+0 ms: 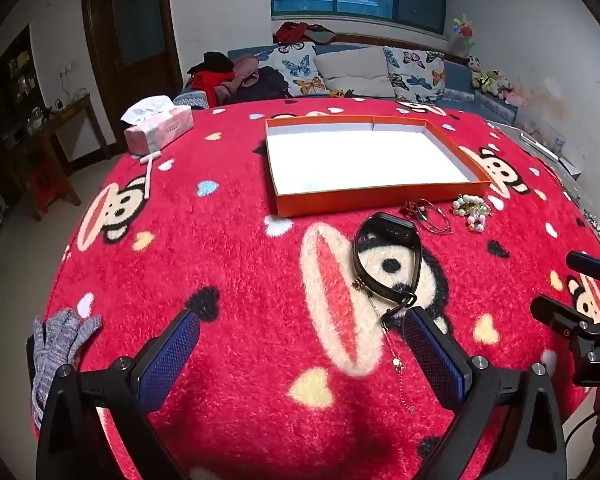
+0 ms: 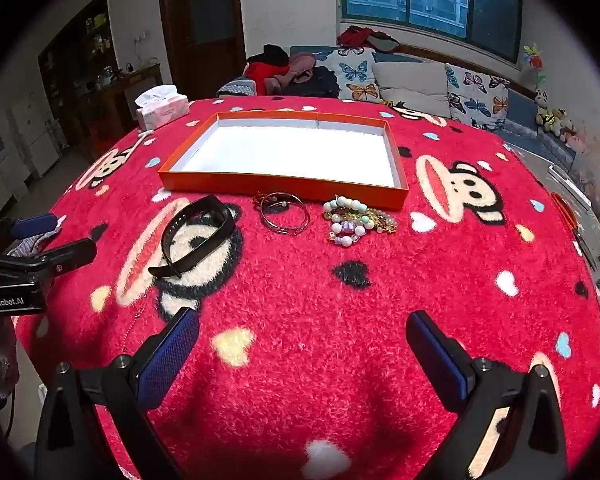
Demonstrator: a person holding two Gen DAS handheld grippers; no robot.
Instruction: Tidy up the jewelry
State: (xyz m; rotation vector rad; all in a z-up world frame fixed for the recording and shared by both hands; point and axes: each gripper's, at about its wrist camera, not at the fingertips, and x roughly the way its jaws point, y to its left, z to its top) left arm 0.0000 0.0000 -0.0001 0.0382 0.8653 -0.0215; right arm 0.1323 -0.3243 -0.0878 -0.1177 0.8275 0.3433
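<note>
An orange tray (image 1: 364, 199) (image 2: 284, 184) with a white inside lies on the red cartoon blanket. In front of it lie a black wristband (image 1: 386, 258) (image 2: 198, 236), thin metal bangles (image 1: 432, 216) (image 2: 285, 213), and a heap of bead bracelets (image 1: 472, 208) (image 2: 350, 218). A fine chain (image 1: 394, 354) trails from the band toward me. My left gripper (image 1: 300, 330) hovers open over the blanket, near the band's buckle end. My right gripper (image 2: 302, 330) stands open over bare blanket, short of the beads. Nothing sits between either pair of fingers.
A pink tissue box (image 1: 158, 126) (image 2: 162, 108) and a white stick (image 1: 150, 168) lie at the table's far left. A grey knit glove (image 1: 56, 348) hangs off the near left edge. A sofa with butterfly cushions (image 1: 360, 68) runs behind the table.
</note>
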